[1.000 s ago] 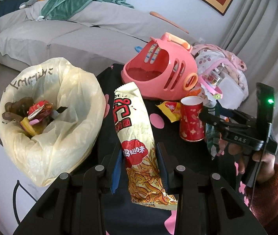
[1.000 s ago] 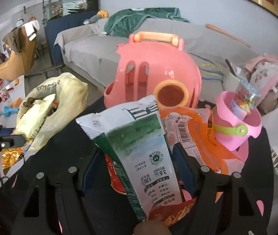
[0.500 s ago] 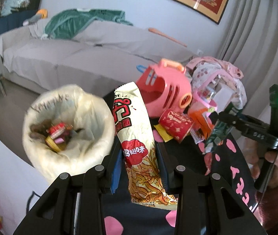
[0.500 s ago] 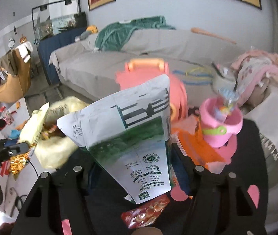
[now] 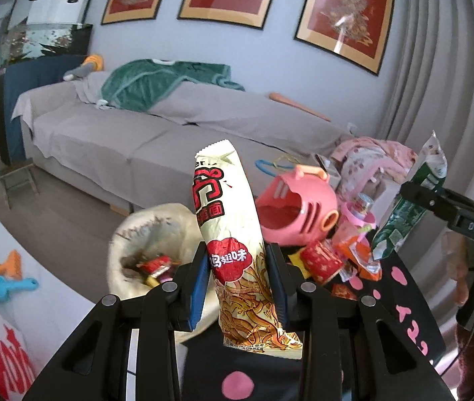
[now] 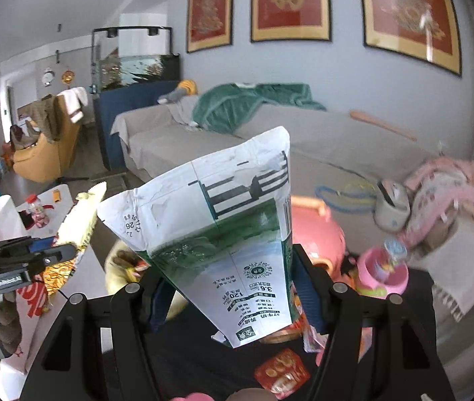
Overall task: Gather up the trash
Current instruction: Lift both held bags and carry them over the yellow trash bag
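My left gripper [image 5: 237, 267] is shut on a tall yellow noodle-snack wrapper [image 5: 227, 207], held upright above the table. Just behind and to its left stands the pale plastic trash bag [image 5: 143, 230], its mouth open and wrappers inside. My right gripper [image 6: 230, 284] is shut on a crumpled green-and-white milk pouch [image 6: 223, 227], also lifted off the table. In the left wrist view the right gripper [image 5: 417, 197] hangs at the right edge with the pouch [image 5: 400, 220]. From the right wrist the left gripper [image 6: 56, 250] and wrapper [image 6: 80, 217] sit far left, with the bag [image 6: 116, 277] between.
On the black table with pink hearts [image 5: 404, 300] lie a pink toy basket [image 5: 297, 210], a tipped red paper cup [image 5: 320, 260], orange wrappers [image 5: 354, 254], a pink bucket [image 6: 384, 270] and a red packet [image 6: 282, 372]. A grey sofa [image 5: 136, 140] runs behind.
Both grippers have risen with their items, so the table and bag look lower and farther. The red cup, upright a second ago, now lies on its side.
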`<action>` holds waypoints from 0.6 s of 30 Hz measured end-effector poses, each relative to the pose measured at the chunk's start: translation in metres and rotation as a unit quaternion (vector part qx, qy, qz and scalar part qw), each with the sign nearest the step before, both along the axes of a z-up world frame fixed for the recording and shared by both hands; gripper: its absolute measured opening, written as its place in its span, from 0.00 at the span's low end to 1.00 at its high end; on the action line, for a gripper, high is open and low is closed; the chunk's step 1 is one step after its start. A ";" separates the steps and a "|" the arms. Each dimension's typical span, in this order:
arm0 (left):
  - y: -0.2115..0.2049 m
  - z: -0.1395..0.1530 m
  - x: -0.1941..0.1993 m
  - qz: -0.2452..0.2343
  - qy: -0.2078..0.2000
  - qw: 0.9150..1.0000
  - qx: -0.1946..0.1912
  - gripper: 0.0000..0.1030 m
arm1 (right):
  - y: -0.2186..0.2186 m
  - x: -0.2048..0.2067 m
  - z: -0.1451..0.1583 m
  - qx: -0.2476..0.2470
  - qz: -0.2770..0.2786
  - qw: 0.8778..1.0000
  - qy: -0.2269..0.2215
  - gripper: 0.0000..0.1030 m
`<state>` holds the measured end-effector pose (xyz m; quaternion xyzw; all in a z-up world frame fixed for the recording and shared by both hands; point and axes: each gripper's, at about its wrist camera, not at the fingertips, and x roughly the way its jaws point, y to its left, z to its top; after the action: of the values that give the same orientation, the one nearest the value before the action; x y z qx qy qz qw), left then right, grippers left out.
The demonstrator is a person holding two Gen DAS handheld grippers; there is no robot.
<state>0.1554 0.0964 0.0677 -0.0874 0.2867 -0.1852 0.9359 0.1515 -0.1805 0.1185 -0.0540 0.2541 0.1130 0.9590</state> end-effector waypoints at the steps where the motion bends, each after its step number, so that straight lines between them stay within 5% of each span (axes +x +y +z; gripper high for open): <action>1: 0.004 0.002 -0.002 0.004 -0.002 1.000 0.001 0.34 | 0.005 -0.001 0.003 0.000 0.005 1.000 -0.003 0.59; 9: 0.032 0.005 -0.003 0.027 -0.011 1.000 -0.001 0.34 | 0.054 0.001 0.016 -0.009 0.046 0.999 -0.017 0.59; 18: 0.059 -0.022 0.029 0.049 0.015 0.999 -0.011 0.34 | 0.080 0.030 -0.003 0.000 0.067 0.998 0.010 0.59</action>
<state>0.1844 0.1556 0.0459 -0.1140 0.2938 -0.1414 0.9385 0.1815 -0.1002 0.1159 -0.0701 0.2599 0.1772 0.9467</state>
